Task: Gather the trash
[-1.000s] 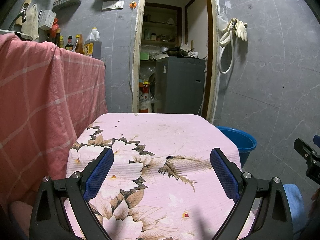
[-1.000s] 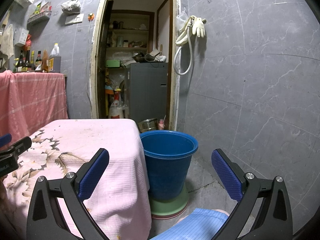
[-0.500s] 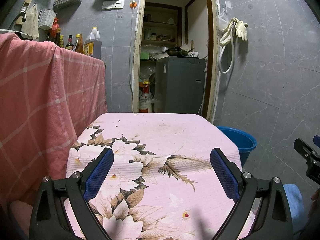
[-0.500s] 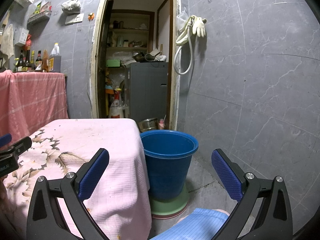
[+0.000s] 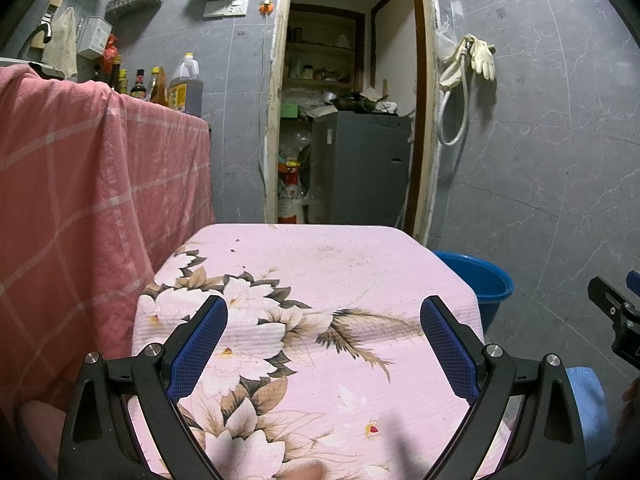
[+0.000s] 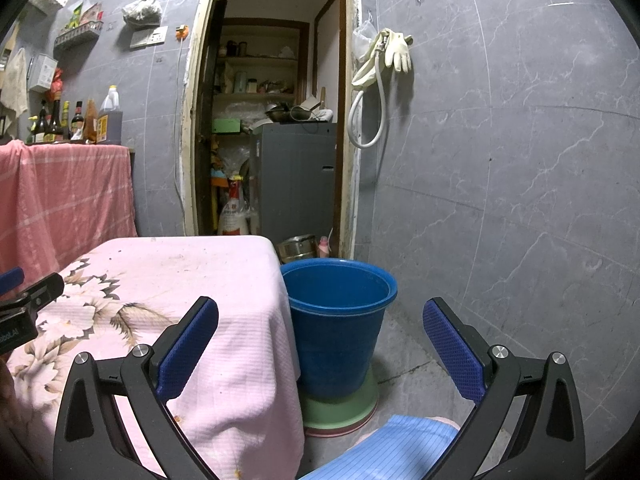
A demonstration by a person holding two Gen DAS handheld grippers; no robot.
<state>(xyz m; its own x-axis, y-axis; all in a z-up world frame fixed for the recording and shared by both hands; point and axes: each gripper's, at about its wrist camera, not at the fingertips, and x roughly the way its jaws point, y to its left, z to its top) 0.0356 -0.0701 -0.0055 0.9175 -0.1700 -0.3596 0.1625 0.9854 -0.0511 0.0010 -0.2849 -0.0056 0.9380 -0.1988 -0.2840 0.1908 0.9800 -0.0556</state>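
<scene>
**Left wrist view: both grippers apart, table top bare, bucket at right**

The left wrist view shows the left gripper (image 5: 323,318) held over a table draped in a pink floral cloth (image 5: 320,280). Its blue-padded fingers (image 5: 198,346) stand wide apart with nothing between them. No trash item can be made out on the cloth. A blue bucket (image 5: 486,280) stands on the floor just beside the table's far right corner. A pink checked cloth (image 5: 80,200) hangs at left.

The right wrist view shows the right gripper (image 6: 320,320), fingers likewise spread and holding nothing. It points at the blue bucket (image 6: 340,320), which sits on a green base (image 6: 340,408) touching the table's right side. The bucket interior appears dark; contents cannot be told. A doorway (image 6: 272,128) opens in the far wall.
</scene>
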